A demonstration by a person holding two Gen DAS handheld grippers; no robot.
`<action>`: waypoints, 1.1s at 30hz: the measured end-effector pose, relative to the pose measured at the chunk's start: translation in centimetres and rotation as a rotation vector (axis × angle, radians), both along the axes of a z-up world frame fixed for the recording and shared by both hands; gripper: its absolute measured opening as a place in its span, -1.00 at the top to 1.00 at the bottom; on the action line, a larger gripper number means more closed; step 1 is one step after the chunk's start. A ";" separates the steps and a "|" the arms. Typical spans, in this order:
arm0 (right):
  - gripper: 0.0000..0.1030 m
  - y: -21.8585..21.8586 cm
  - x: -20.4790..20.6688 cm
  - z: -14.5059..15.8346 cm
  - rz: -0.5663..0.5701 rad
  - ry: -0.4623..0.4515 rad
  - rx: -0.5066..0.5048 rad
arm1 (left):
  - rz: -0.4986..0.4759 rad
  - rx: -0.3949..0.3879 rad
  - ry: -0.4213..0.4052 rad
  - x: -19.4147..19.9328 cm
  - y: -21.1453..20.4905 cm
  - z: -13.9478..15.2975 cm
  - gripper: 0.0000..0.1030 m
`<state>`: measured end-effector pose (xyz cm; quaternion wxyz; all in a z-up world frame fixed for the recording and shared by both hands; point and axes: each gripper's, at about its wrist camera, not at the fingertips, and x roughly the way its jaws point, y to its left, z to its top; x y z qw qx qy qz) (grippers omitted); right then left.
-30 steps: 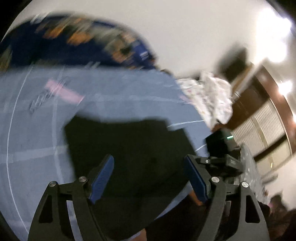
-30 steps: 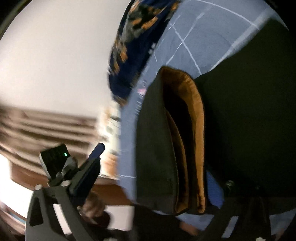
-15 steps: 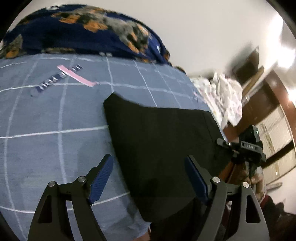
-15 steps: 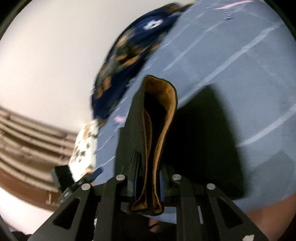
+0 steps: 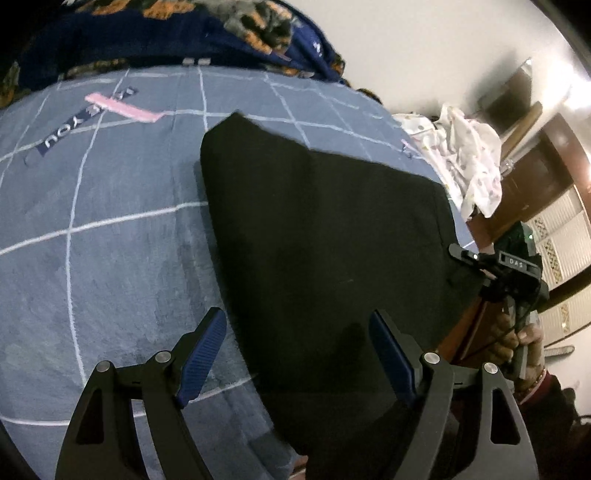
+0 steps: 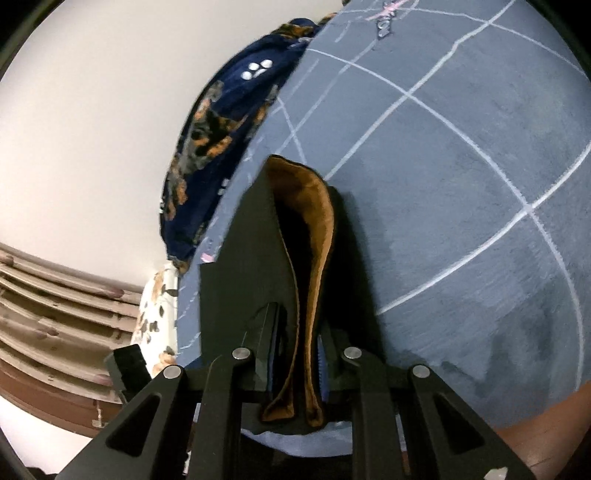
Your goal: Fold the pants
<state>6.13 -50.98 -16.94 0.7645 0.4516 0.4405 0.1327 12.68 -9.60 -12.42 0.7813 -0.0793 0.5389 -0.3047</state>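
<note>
The black pants (image 5: 325,240) lie folded on the blue grid-patterned bedspread (image 5: 110,240). My left gripper (image 5: 295,354) is open and empty, hovering over the near edge of the pants. My right gripper (image 6: 295,350) is shut on the pants' open end (image 6: 306,295), where the brown-orange lining (image 6: 314,206) shows between the black layers. The right gripper also shows in the left wrist view (image 5: 513,269) at the far right edge of the pants.
A dark blue floral blanket (image 5: 166,33) is bunched along the head of the bed. A white patterned cloth (image 5: 469,151) lies at the bed's right edge. Brown wooden furniture (image 5: 535,184) stands beyond it. A white wall (image 6: 92,129) is behind.
My right gripper has closed onto the open end of the pants. The left gripper stayed open, and its view drew back to show the whole folded pants.
</note>
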 end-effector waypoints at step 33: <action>0.70 -1.1 -5.7 -0.4 -0.113 0.042 0.195 | -0.044 0.025 0.017 -0.6 -1.1 -0.9 -0.55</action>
